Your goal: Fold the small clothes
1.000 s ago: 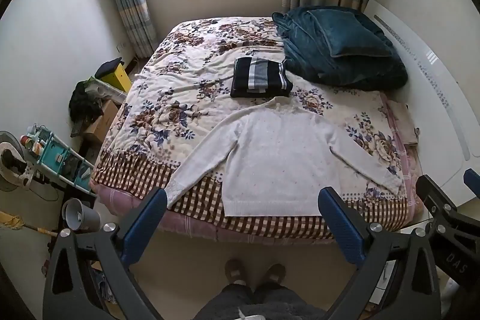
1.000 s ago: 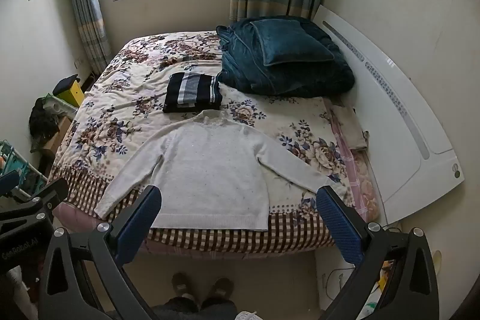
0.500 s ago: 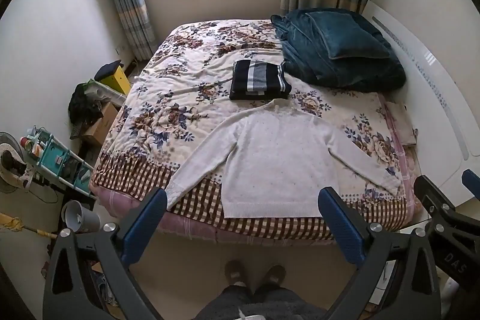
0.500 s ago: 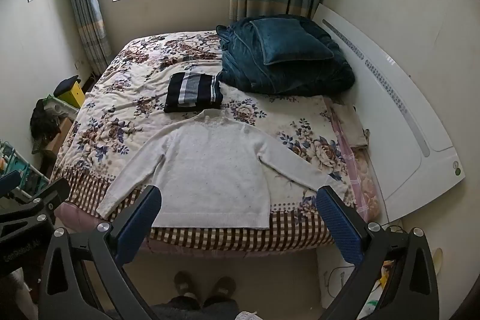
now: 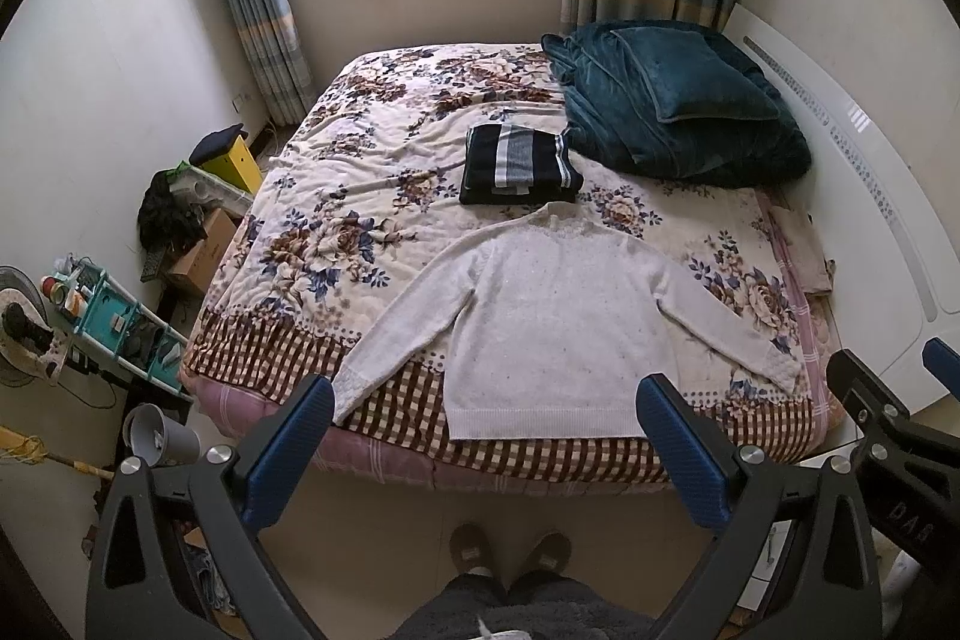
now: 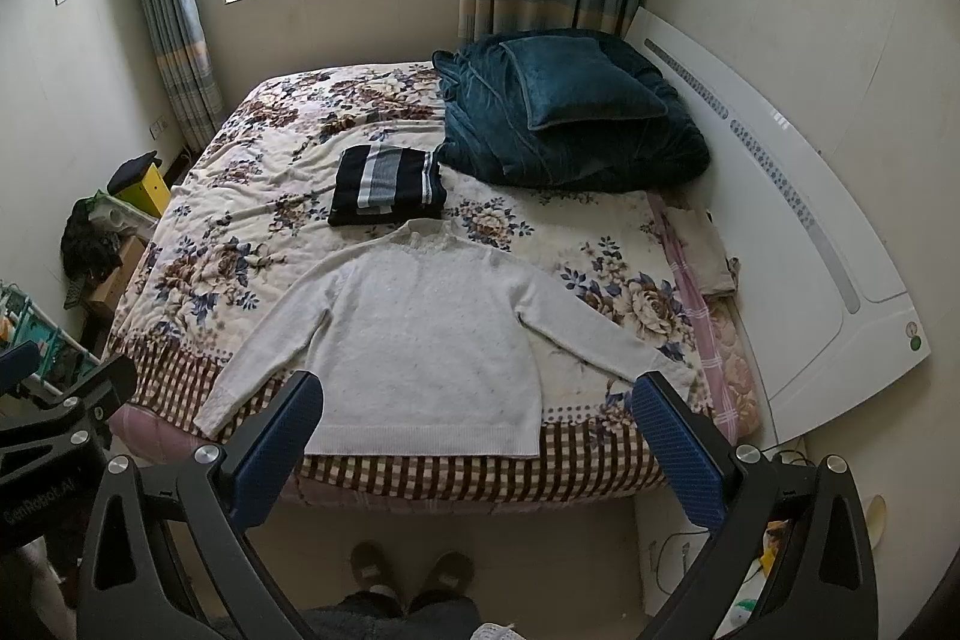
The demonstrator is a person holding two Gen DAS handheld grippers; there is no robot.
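Lying flat at the foot of the bed [image 5: 372,172], the white sweater [image 5: 552,328] has its hem at the edge. Both the left tongs [image 5: 480,436] and right tongs [image 6: 474,430] gape wide, empty. A careless tug could slide it floorward, or pinch the bedspread [image 6: 252,220] too.

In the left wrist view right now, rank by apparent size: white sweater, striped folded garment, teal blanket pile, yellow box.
1. white sweater, though it lies nearest the camera, so its lead over the blanket is unsure
2. teal blanket pile
3. striped folded garment
4. yellow box, partly hidden
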